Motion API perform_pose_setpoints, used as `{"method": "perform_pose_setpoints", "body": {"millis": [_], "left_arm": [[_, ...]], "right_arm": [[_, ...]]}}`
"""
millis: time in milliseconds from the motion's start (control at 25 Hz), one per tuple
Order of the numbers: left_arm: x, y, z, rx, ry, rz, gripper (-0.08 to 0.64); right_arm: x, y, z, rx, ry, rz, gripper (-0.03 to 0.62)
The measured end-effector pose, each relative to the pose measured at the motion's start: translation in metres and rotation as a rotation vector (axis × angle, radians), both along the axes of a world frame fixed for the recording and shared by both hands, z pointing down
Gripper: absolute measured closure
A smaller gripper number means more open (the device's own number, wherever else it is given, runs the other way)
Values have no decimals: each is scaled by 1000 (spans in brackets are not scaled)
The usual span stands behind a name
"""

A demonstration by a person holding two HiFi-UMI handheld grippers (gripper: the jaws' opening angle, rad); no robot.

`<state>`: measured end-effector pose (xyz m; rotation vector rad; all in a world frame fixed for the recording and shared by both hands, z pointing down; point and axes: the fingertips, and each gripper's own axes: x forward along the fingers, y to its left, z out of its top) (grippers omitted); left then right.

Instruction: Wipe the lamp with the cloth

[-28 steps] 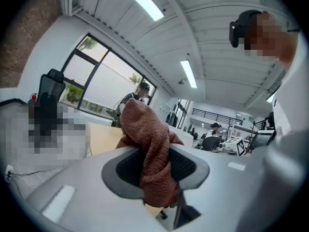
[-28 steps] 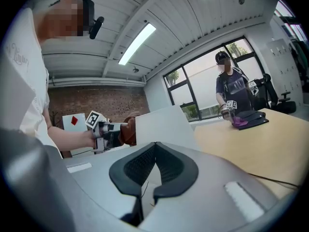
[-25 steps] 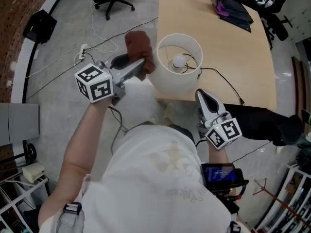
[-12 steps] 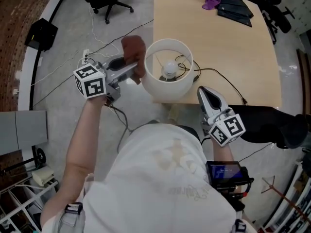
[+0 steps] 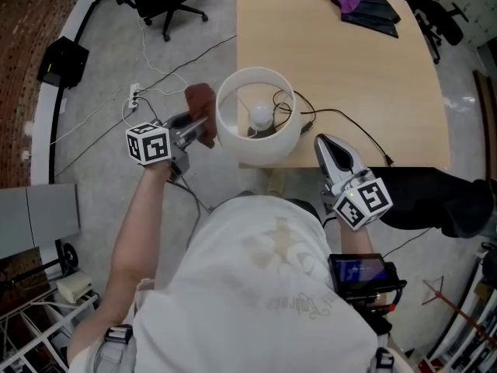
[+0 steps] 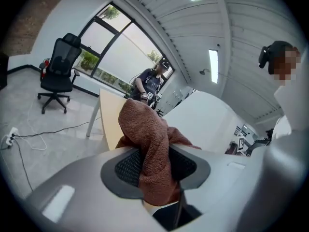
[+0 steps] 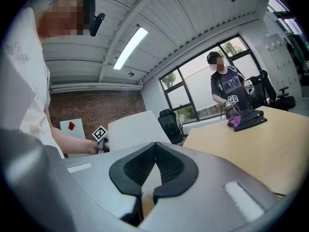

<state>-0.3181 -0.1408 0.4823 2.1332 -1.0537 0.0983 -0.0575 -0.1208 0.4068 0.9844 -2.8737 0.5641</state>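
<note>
Jaws of the left gripper (image 5: 203, 124) pinching the brown cloth (image 5: 200, 99), those of the right gripper (image 5: 322, 140) pressed together on nothing, with the lamp (image 5: 256, 152), upright at the desk (image 5: 349, 68) edge, just beside the cloth at its 3 o'clock, left gripper nearer

cloth (image 5: 201, 106) now lower beside the lamp (image 5: 260, 152)

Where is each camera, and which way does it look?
Head view: on the person's head, facing down at the lamp, both arms and white shirt.
Left gripper view: on the left gripper, looking along jaws shut on the cloth; shirt at right.
Right gripper view: on the right gripper, looking along closed, empty jaws; arm at left.
Shared: both gripper views show the lamp's shade.
</note>
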Motion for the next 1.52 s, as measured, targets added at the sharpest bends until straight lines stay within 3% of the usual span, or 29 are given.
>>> {"method": "perform_pose_setpoints", "body": {"millis": [200,440,680,880,1080,1520], "left_arm": [[-8,3,23,-53,-34,-37,410],[-4,-5,-15,52,-77,6,414],[0,-22,-95,230,51,87,413],[19,-47,-126,301,108,206,416],[31,-50,-113,256,86,299,419],[18,-64,-28,105,26,249,419]], "right_arm": [[5,-9,-4,6,-21,10,580],[10,-7,1,1,-33,6,580],[8,-4,4,0,-56,11,580],[16,-21,7,4,-70,20,580],[21,-24,12,-6,-85,42,580],[23,-28,19,-27,-100,62,580]]}}
